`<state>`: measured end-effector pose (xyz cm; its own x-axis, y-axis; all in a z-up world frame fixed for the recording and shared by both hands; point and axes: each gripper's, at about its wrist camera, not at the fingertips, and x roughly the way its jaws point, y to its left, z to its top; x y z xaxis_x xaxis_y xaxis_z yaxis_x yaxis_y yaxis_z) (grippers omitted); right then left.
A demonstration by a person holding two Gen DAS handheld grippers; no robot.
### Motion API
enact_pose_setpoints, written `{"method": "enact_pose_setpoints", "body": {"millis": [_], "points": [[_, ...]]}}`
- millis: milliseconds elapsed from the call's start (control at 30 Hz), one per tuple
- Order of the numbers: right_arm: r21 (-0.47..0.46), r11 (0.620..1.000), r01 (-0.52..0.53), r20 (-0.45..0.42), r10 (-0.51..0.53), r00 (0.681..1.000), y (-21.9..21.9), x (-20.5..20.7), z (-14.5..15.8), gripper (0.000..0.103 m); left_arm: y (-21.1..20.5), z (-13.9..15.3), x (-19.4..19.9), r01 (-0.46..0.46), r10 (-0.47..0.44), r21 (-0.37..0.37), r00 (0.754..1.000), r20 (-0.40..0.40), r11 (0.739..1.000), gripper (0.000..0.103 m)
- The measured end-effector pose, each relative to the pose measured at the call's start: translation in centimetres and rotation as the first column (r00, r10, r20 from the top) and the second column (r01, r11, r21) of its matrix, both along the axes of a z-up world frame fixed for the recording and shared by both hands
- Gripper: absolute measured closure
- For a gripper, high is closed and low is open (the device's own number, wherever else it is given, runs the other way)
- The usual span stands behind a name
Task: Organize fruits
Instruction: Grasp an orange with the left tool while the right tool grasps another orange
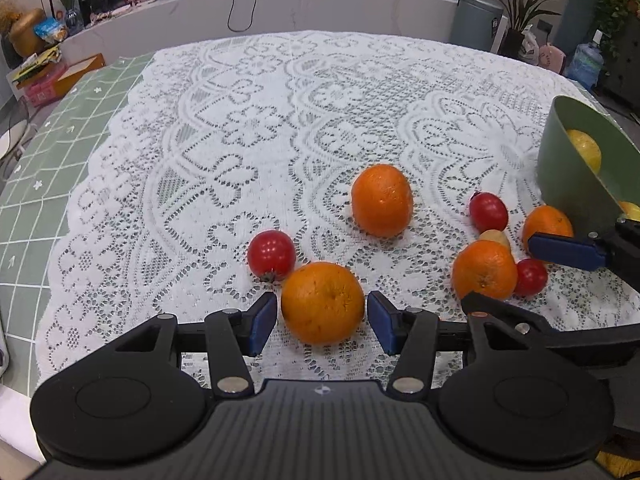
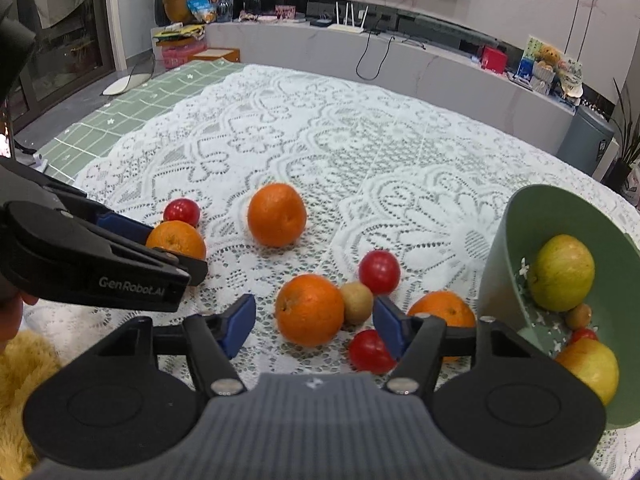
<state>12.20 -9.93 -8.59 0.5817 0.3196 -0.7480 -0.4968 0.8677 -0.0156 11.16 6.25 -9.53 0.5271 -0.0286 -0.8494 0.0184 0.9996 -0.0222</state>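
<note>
Orange (image 1: 322, 302) sits between left claw (image 1: 322, 322) pads, contact seemingly unclear.

White floral lace cloth (image 1: 320, 92) covers a pale green mat (image 1: 60, 140) gridded in white lines with small flower marks. The oranges (image 1: 322, 302) are bright orange, the tomatoes (image 1: 271, 255) glossy red, the kiwi (image 2: 357, 303) dull brown. The sage-green bowl (image 2: 504, 256), speckled white inside, holds a yellow-green apple (image 2: 565, 273).
</note>
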Motion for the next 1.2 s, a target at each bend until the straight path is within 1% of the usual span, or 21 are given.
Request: {"method": "enact_pose_setpoints", "body": {"millis": [67, 167, 233, 267, 300, 333, 433, 600, 767, 1033, 1200], "points": [[-0.006, 1.000, 0.004, -0.013, -0.004, 1.000, 0.2, 0.2, -0.2, 0.047, 0.2, -0.3, 0.2, -0.006, 0.006, -0.010, 1.000, -0.011, 1.000, 0.042], [-0.015, 1.000, 0.008, -0.039, -0.008, 0.999, 0.3, 0.5, -0.6, 0.054, 0.2, -0.6, 0.5, -0.006, 0.006, -0.017, 1.000, -0.018, 1.000, 0.047], [-0.017, 1.000, 0.009, -0.041, -0.010, 0.999, 0.3, 0.6, -0.7, 0.058, 0.1, -0.6, 0.5, -0.002, 0.002, -0.014, 1.000, -0.016, 1.000, 0.048], [-0.018, 1.000, 0.008, -0.041, -0.008, 0.999, 0.4, 0.6, -0.7, 0.061, 0.0, -0.6, 0.5, 0.002, -0.002, -0.015, 1.000, -0.014, 1.000, 0.051], [-0.017, 1.000, 0.005, -0.043, -0.006, 0.999, 0.4, 0.6, -0.8, 0.064, 0.0, -0.6, 0.5, 0.005, -0.005, -0.014, 1.000, -0.013, 1.000, 0.051], [-0.014, 1.000, 0.000, -0.046, 0.000, 0.999, 0.4, 0.6, -0.8, 0.065, -0.1, -0.6, 0.4, 0.007, -0.007, -0.011, 1.000, -0.012, 1.000, 0.052], [-0.018, 1.000, -0.004, -0.042, 0.003, 0.999, 0.4, 0.5, -0.8, 0.066, -0.2, -0.6, 0.4, 0.010, -0.010, -0.008, 1.000, -0.007, 1.000, 0.052], [-0.013, 1.000, 0.000, -0.039, 0.000, 0.999, 0.3, 0.4, -0.7, 0.067, 0.0, -0.5, 0.3, -0.003, 0.003, -0.022, 1.000, 0.001, 1.000, 0.052], [0.010, 1.000, 0.008, -0.004, -0.008, 1.000, -0.1, -0.1, 0.0, 0.067, 0.2, 0.2, -0.3, -0.010, 0.011, -0.033, 0.999, 0.036, 0.999, 0.052], [0.095, 0.995, 0.030, 0.066, -0.036, 0.997, -1.9, -1.3, 2.0, 0.067, -0.6, 2.7, -1.4, 0.006, 0.000, -0.058, 0.995, 0.102, 0.998, 0.052], [0.125, 0.991, 0.042, 0.124, -0.058, 0.991, -3.4, -2.5, 3.4, 0.067, -1.7, 4.5, -2.1, 0.012, -0.003, -0.062, 0.990, 0.138, 0.998, 0.052]]}}
